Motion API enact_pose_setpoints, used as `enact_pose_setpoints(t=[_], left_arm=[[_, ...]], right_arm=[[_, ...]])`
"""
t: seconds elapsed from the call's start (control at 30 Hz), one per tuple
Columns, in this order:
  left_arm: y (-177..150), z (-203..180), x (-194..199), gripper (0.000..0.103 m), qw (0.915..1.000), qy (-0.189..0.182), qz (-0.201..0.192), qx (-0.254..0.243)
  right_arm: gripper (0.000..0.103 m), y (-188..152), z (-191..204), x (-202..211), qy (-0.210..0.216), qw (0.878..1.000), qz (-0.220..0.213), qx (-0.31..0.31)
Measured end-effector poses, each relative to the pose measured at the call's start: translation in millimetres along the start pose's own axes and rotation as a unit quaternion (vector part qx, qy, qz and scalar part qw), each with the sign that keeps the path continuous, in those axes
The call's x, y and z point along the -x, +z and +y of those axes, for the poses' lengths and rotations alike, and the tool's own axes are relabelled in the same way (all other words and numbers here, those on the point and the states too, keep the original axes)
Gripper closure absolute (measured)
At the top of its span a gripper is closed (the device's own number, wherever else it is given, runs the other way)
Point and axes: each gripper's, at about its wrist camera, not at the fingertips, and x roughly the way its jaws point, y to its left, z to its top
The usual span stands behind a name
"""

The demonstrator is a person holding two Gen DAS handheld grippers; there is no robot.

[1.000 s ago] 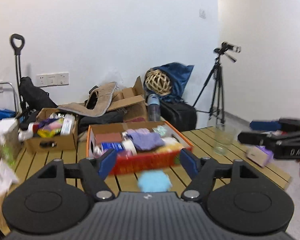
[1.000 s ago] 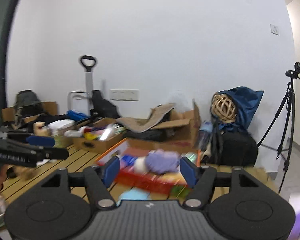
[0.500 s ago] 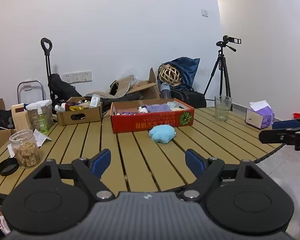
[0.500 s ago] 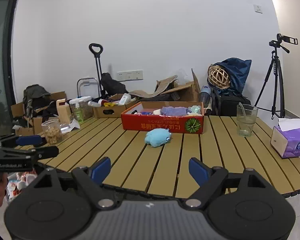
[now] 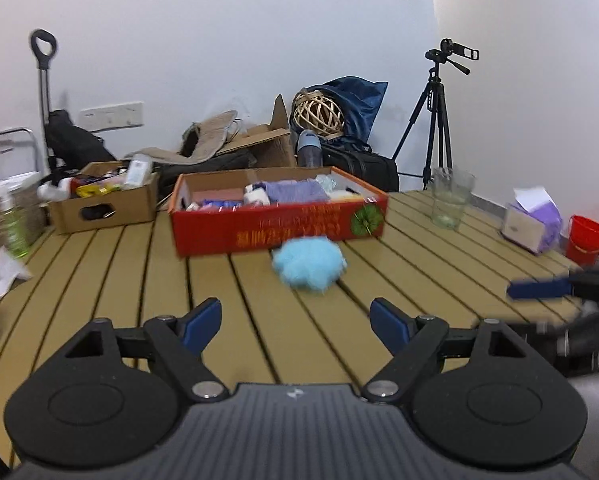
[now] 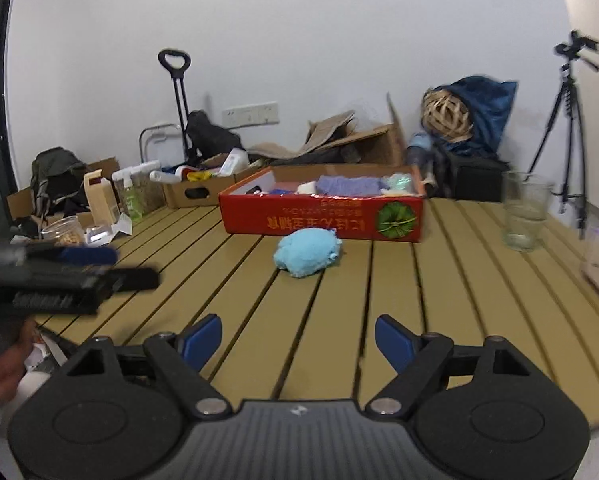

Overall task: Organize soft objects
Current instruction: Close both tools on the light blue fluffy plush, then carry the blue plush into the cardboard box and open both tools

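Note:
A fluffy light-blue soft toy [image 5: 308,262] lies on the slatted wooden table [image 5: 147,280], just in front of a red cardboard box [image 5: 277,228] that holds purple cloth and other soft items. It also shows in the right wrist view [image 6: 306,252], in front of the red box [image 6: 323,220]. My left gripper [image 5: 295,318] is open and empty, low over the table, short of the toy. My right gripper [image 6: 298,338] is open and empty near the table's front edge. The left gripper also shows blurred at the left of the right wrist view [image 6: 71,272].
A brown cardboard box [image 5: 103,200] of bottles and packets stands at the back left. A glass [image 5: 449,198], a purple tissue box [image 5: 533,220] and a red bucket [image 5: 585,238] are at the right. Jars and bottles [image 6: 99,208] crowd the left edge. A tripod [image 5: 433,116] stands behind.
Both grippers pulled back from the red box, then came forward and lower over the table toward the blue toy. The toy has not moved. Both stay open.

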Motion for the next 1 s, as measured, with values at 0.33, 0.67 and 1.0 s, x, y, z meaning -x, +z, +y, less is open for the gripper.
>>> enact_pose_setpoints(t=[0.33, 0.67, 1.0], left_arm=[[50, 53, -190, 0.045, 0.9859, -0.129, 0.09, 0.058], [35, 76, -231, 0.071, 0.9605, -0.181, 0.136, 0.161], [32, 71, -226, 0.075, 0.9639, -0.171, 0.13, 0.157]], right_arm=[[0.033, 46, -37, -165, 0.072, 0.991, 0.06, -0.096], [0.058, 56, -73, -224, 0.067, 0.98, 0.044, -0.181], [0.065, 56, -70, -229, 0.056, 0.983, 0.038, -0.172]])
